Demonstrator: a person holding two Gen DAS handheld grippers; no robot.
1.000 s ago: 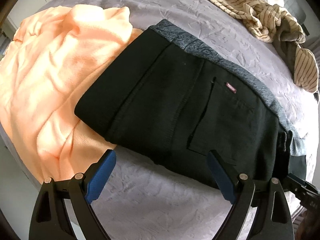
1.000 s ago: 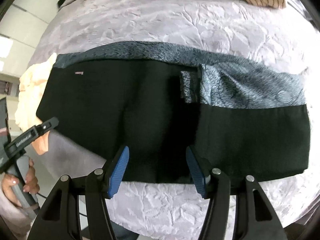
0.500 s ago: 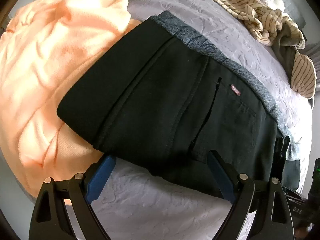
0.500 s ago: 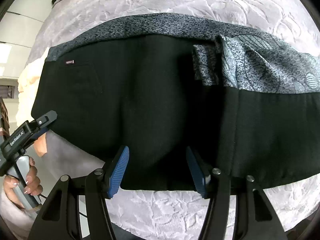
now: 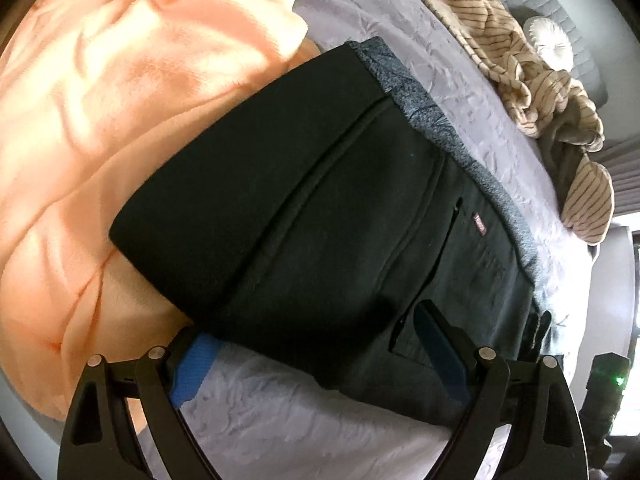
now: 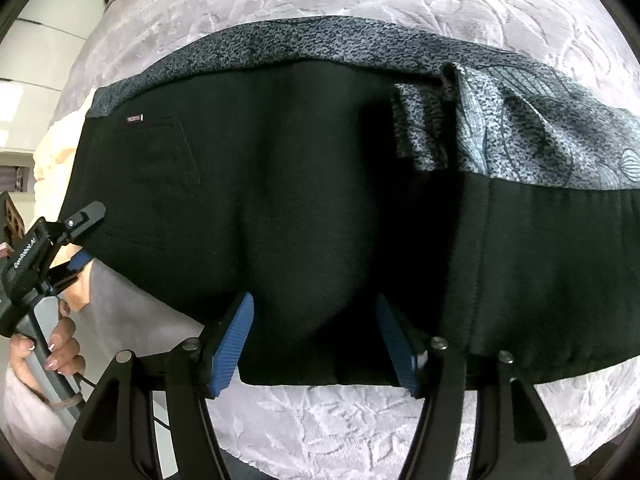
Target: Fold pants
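The folded black fabric pants [image 5: 320,216] are being seen lying flat across the bed's pale lilac embossed bedspread [image 5: 288,432], their patterned grey lining [image 6: 532,136] showing along the far edge and one end overlapping the crumpled peach knitted garment [image 5: 100,120]; the left gripper [image 5: 320,364] is being held at the near edge of the pants with its blue-padded fingers [image 5: 196,368] spread wide apart, one at the fabric's hem and the other over the cloth, nothing being pinched; the right gripper [image 6: 316,340] is being held likewise, its fingers [image 6: 232,340] open to either side of a bulge of black cloth; a beige striped cloth [image 5: 520,52] is lying bunched at the bed's far side.
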